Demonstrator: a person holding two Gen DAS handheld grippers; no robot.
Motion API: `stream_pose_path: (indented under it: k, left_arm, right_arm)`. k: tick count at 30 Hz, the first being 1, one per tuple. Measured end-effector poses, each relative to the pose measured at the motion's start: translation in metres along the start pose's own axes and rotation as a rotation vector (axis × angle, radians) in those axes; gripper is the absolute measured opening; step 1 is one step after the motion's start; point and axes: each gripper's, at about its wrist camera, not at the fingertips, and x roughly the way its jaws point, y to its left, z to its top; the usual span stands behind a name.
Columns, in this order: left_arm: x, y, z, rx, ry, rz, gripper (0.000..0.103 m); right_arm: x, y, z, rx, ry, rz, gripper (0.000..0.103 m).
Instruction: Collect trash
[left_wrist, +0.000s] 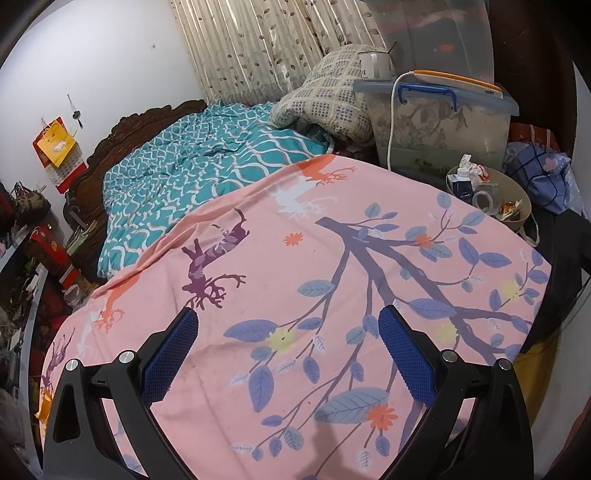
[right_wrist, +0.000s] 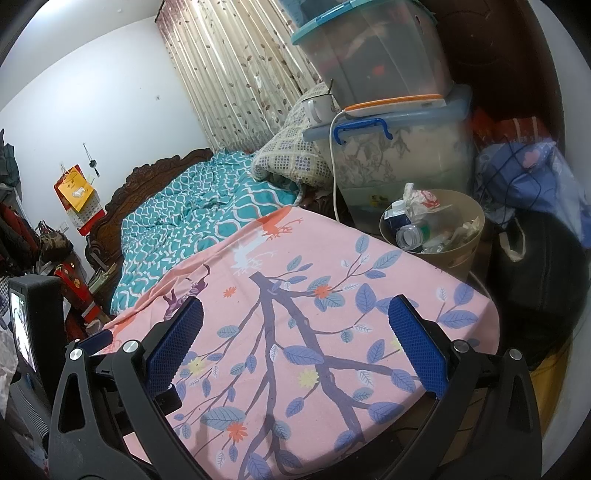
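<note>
A beige waste bin (right_wrist: 458, 254) stands beside the bed's far right corner, filled with trash: a clear plastic bottle (right_wrist: 408, 234), crumpled paper (right_wrist: 417, 197) and wrappers. It also shows in the left wrist view (left_wrist: 515, 184). My left gripper (left_wrist: 288, 321) is open and empty above the pink floral sheet (left_wrist: 295, 280). My right gripper (right_wrist: 295, 314) is open and empty above the same sheet (right_wrist: 295, 332), with the bin ahead to its right. No loose trash shows on the sheet.
Stacked clear storage boxes (right_wrist: 402, 147) with a white mug (right_wrist: 317, 107) stand behind the bin. A teal quilt (left_wrist: 199, 162) and a folded blanket (left_wrist: 332, 99) lie further up the bed. Bags (right_wrist: 535, 221) pile at right; clutter lines the left floor (left_wrist: 48, 258).
</note>
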Motion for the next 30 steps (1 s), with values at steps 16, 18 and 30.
stream_pose_path:
  k: [16,18,30]
  left_arm:
    - [-0.002,0.002,0.001,0.001,-0.016,0.063,0.094]
    - [-0.003,0.002,0.001,0.003,-0.018,0.066,0.094]
    - [-0.006,0.004,-0.001,0.014,-0.041,0.102,0.094]
  right_arm:
    - [0.0,0.005,-0.008,0.002,0.006,0.005,0.099]
    - [-0.001,0.007,-0.008,0.001,0.003,0.004,0.099]
    - [-0.004,0.012,-0.011,0.001,0.009,0.005,0.099]
